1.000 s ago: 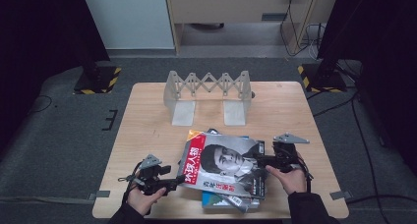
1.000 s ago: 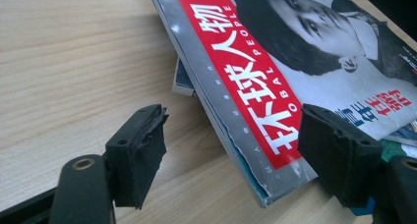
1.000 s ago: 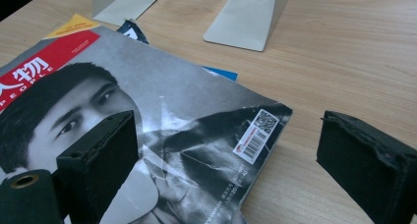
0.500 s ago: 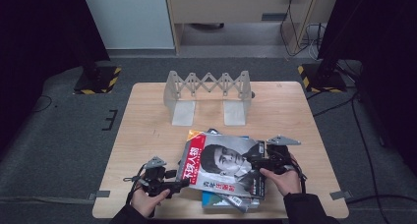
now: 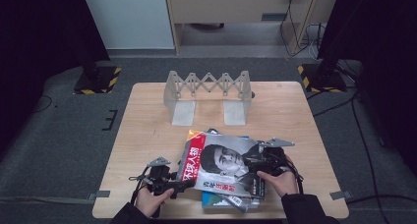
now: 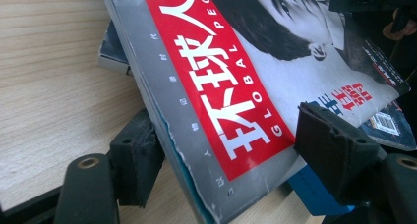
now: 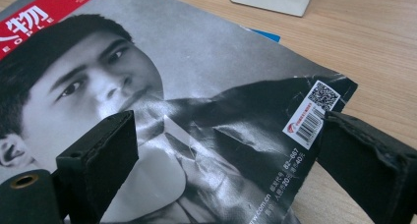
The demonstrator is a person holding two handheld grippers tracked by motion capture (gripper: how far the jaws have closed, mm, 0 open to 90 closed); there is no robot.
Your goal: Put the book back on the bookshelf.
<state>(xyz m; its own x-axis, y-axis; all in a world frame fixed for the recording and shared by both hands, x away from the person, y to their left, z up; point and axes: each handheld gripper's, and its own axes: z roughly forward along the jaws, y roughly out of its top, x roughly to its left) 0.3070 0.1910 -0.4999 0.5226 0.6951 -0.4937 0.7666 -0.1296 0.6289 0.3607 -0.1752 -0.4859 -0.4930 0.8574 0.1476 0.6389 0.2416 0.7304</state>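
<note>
- I'm looking down on the wooden table (image 5: 147,116), and the magazine (image 5: 223,165), a grey cover with a red title band and a portrait, lies near the front edge, a little right of the middle.
- It tops a small stack; a blue book (image 5: 214,200) peeks out underneath at the front edge.
- My left gripper (image 5: 183,185) sits at the magazine's front-left corner, held in my left hand (image 5: 150,200).
- In the left gripper view its jaws stand apart, one below the cover's grey spine edge, the other above the red band, with the magazine (image 6: 236,86) passing between them; I can't tell whether either pad touches the paper.
- My right gripper (image 5: 255,161) is over the magazine's right side, my right hand (image 5: 280,180) behind it.
- In the right gripper view those jaws are apart too, straddling the barcode corner of the magazine (image 7: 196,111); the cover there looks creased and slightly lifted.
- Toward the back edge stands an expanding grey book rack (image 5: 209,86), well apart from the stack, its two flat feet on the table.
- Cables trail from both grippers toward me.
</note>
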